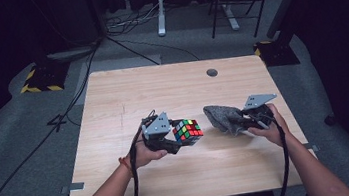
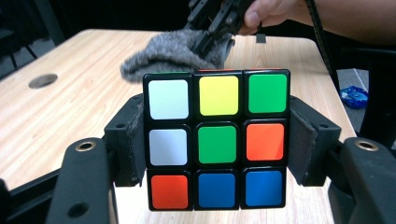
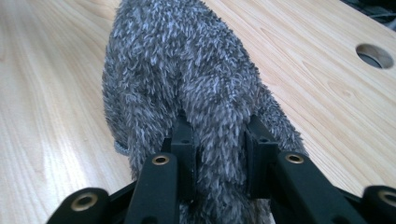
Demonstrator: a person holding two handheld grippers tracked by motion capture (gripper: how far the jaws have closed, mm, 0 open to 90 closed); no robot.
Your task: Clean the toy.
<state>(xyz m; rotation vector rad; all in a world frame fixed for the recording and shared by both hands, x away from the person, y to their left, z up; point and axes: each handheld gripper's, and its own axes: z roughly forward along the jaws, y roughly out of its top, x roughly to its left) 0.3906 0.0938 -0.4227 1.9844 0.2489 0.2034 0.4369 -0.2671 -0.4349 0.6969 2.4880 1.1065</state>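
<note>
A colour cube (image 1: pixel 187 131) (image 2: pixel 216 139) sits between the pads of my left gripper (image 1: pixel 183 139) (image 2: pixel 216 147), which is shut on its two sides and holds it a little above the wooden table (image 1: pixel 113 105). Its near face mixes white, yellow, green, orange and blue squares. To the right, my right gripper (image 1: pixel 238 122) (image 3: pixel 219 158) is shut on a fuzzy grey cloth (image 1: pixel 221 116) (image 3: pixel 187 79) (image 2: pixel 173 53), which bunches between the jaws and trails out ahead of them over the table. A short gap separates cloth and cube.
A round hole (image 1: pixel 211 72) (image 3: pixel 375 55) (image 2: pixel 43 80) lies near the table's far edge. Cables run across the floor at the left, desk legs (image 1: pixel 160 9) stand behind the table, and yellow-black stand bases (image 1: pixel 41 79) flank its far corners. A blue object (image 2: pixel 353 95) lies on the floor.
</note>
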